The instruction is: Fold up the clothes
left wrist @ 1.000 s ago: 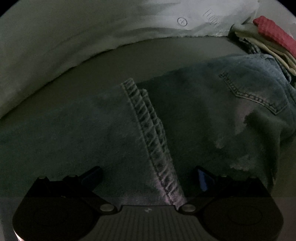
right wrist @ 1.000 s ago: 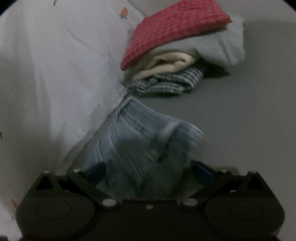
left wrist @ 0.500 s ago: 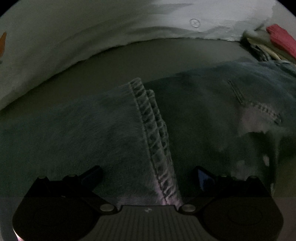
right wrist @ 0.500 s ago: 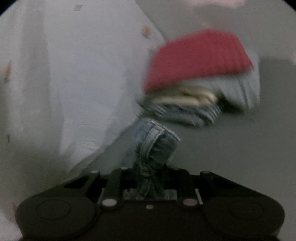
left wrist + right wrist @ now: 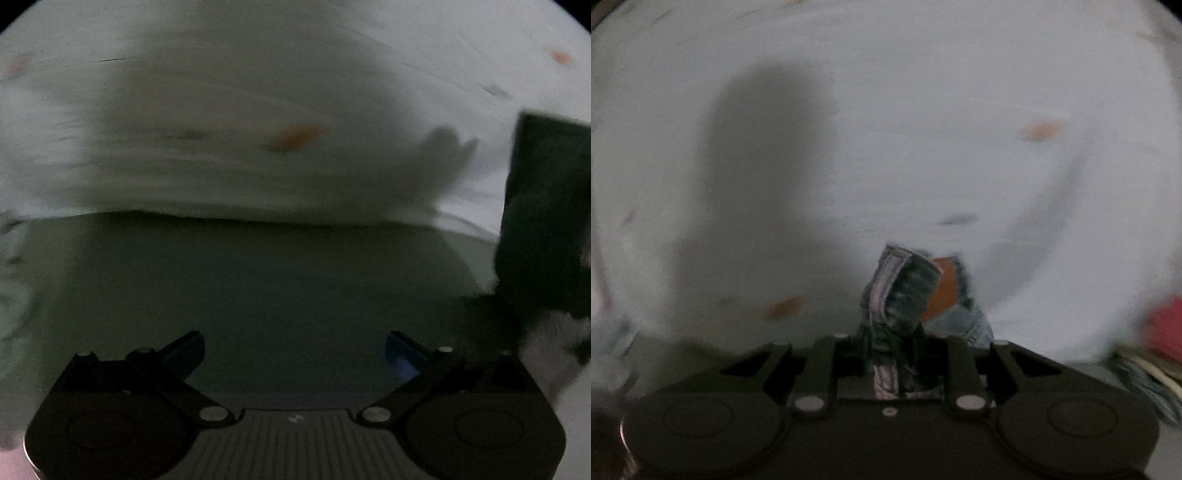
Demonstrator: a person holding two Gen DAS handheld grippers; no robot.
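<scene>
Your work surface is a flat grey sheet point(image 5: 295, 280), backed by a pale, puffy duvet point(image 5: 923, 110) dotted with small orange prints; everything is dim and motion-blurred. One pair of jeans point(image 5: 901, 295) is in play: your right gripper point(image 5: 897, 369) has its fingers clamped on a bunched fold of thick denim with a stitched seam, held up in front of the duvet. Your left gripper point(image 5: 293, 350) has its two fingers spread wide, nothing between them. One stack of folded clothes point(image 5: 1160, 347), red waffle-knit on top, sits at far right.
</scene>
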